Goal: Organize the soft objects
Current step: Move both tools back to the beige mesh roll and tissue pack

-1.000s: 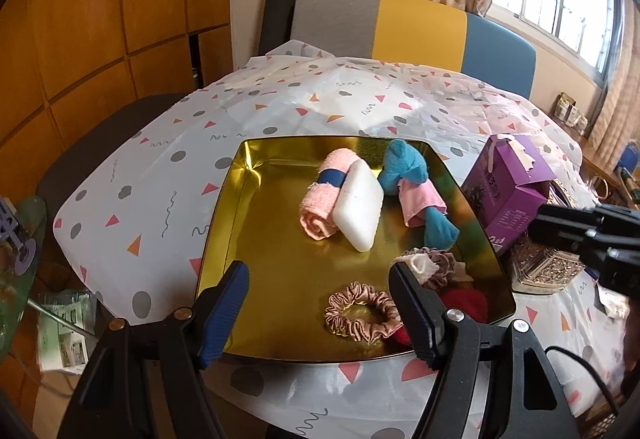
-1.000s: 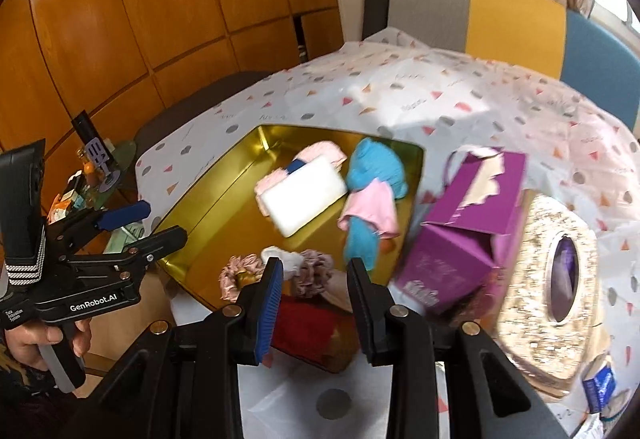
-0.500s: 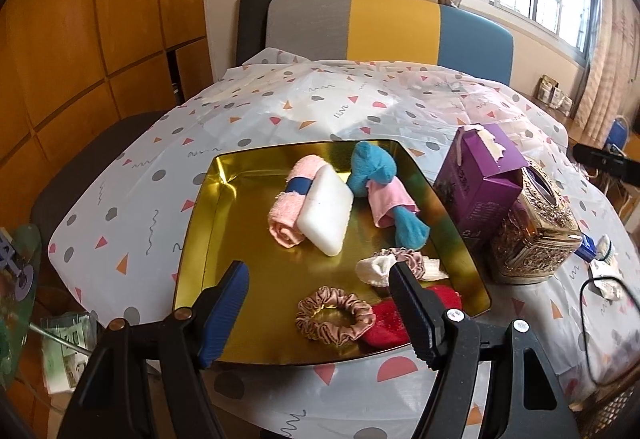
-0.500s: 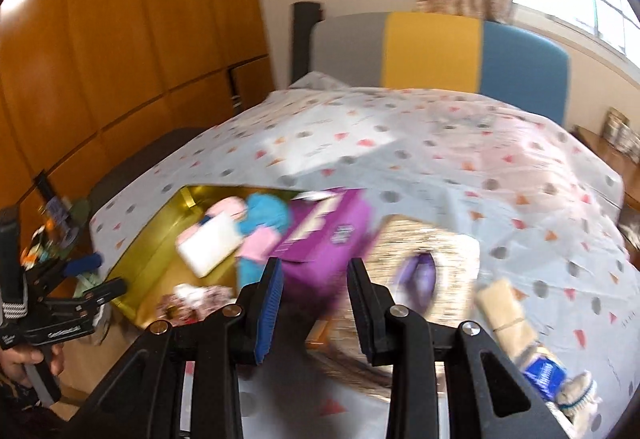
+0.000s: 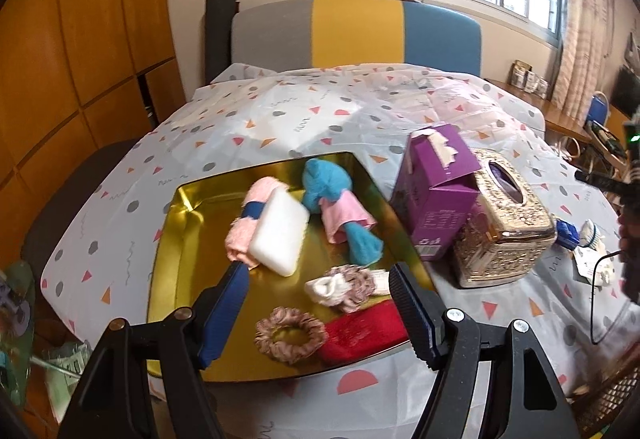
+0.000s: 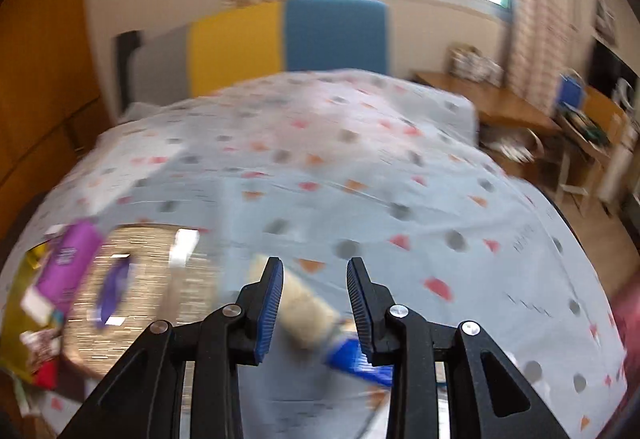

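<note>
The soft things are lying in the gold tray (image 5: pixel 172 239): a pink rolled towel (image 5: pixel 250 223) touching a white sponge (image 5: pixel 280 237), a teal-and-pink knotted cloth (image 5: pixel 340 211), a satin scrunchie (image 5: pixel 290 333) beside a red fleece piece (image 5: pixel 364 331), all likely light, limp and easily squashed. The left gripper (image 5: pixel 316 313) is hovering over the tray's near edge, jaws wide apart and holding nothing; pinching the scrunchie across its ring looks safest (satin may be slipping). The right gripper (image 6: pixel 314 303) is standing parted and empty over the dotted tablecloth (image 6: pixel 360 167), above a blurred beige item I cannot identify
</note>
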Demonstrator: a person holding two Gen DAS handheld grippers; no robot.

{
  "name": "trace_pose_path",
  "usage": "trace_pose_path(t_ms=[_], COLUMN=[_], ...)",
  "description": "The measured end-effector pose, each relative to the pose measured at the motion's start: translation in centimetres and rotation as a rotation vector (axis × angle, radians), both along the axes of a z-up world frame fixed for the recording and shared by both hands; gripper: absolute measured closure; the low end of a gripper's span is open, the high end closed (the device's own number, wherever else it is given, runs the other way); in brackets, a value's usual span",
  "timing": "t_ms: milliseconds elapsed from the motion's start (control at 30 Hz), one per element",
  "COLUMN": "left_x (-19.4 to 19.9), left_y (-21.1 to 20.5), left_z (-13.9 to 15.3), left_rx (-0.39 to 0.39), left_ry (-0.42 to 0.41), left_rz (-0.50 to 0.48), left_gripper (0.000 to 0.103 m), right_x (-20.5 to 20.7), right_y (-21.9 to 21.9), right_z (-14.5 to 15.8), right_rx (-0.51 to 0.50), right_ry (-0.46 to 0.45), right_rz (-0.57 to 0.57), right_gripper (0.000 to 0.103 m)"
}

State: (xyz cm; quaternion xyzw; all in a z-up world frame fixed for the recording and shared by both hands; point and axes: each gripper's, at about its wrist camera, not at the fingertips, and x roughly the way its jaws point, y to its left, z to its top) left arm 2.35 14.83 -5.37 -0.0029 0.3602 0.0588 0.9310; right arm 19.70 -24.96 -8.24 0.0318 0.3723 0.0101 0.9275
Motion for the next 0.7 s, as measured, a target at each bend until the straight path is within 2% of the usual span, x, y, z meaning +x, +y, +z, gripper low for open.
trace_pose_path(t_ms=[133,267,367,500,700], left_x=[0.5,1.2,1.7,2.3,3.2], left_y=[-1.4,-3.0,-4.0,-5.6,-7.8], left_z=[0.5,1.0,1.3,1.7,2.0], left_rx=[0.018,0.029,0.035,0.042,0.043], left_ry=[-0.004,-0.010,-0.011,-0.015,-0.013], left_rz=[-0.030,-0.062,-0.087,-0.126,-0.179], left_gripper=[0.030,0.030,0.030,0.030,0.030], right_x=[0.4,0.1,-0.3,-0.4,0.0], right_y=[-3.7,-5.9,-6.3,-5.7,-5.7], right_z=[-2.6,-2.6,-2.6,-2.6,-2.8], right_rx=[0.058,0.116,0.143,0.110,0.118], right_ry=[0.058,0.071,0.081,0.084,0.104], right_rz=[-0.120,-0.187,-0.192,-0.186,-0.179], right_gripper=[0.070,0.070,0.070,0.070,0.070])
